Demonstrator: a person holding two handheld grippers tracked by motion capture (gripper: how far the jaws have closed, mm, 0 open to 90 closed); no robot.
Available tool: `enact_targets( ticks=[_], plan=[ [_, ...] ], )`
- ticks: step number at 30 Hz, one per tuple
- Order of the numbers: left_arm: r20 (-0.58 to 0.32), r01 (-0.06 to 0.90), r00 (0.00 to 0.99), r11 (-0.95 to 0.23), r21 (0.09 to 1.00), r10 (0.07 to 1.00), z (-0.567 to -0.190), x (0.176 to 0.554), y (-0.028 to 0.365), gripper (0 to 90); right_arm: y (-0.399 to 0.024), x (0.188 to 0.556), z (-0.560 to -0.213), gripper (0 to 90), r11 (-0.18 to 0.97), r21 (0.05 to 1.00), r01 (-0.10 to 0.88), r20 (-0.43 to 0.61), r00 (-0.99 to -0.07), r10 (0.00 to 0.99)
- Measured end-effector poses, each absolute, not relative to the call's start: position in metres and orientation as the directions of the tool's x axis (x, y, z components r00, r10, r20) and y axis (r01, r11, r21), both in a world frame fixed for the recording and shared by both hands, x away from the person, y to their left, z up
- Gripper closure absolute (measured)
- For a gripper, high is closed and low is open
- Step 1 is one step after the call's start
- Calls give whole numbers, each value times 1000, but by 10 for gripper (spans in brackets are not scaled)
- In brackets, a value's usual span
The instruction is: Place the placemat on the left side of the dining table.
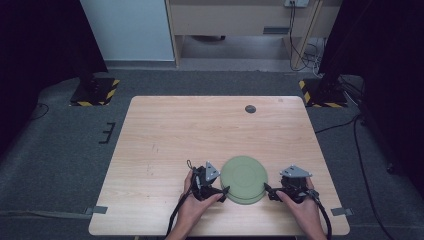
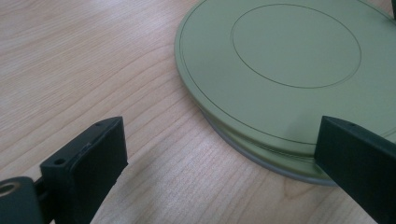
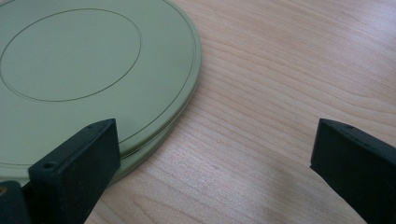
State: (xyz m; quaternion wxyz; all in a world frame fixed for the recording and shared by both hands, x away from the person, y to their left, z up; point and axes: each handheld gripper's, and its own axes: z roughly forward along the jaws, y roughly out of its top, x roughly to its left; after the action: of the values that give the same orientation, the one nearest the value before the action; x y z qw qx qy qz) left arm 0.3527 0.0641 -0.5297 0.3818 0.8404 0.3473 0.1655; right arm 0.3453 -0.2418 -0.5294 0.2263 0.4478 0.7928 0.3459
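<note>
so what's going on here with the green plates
A person at a wooden table holds a gripper in each hand, one on either side of a stack of upside-down green plates near the table's front edge. The left gripper sits at the stack's left edge and the right gripper at its right edge. Both are open, with one of each gripper's fingers at or over the rim. Nothing is gripped or lifted; the stack rests flat on the table.

Left claw point(image 1: 223, 190) and right claw point(image 1: 268, 190) (both agape), low.
</note>
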Motion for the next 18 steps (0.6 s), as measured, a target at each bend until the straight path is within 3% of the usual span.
enact_targets(
  ticks=[8, 18],
  plan=[
    [15, 455, 705, -468, 757, 709, -529, 352, 64, 28, -242, 343, -529, 47, 376, 747, 548, -42, -525, 850],
    [25, 457, 690, -462, 760, 724, -530, 356, 63, 24, -239, 345, -530, 24, 361, 753, 549, -53, -497, 866]
  ],
)
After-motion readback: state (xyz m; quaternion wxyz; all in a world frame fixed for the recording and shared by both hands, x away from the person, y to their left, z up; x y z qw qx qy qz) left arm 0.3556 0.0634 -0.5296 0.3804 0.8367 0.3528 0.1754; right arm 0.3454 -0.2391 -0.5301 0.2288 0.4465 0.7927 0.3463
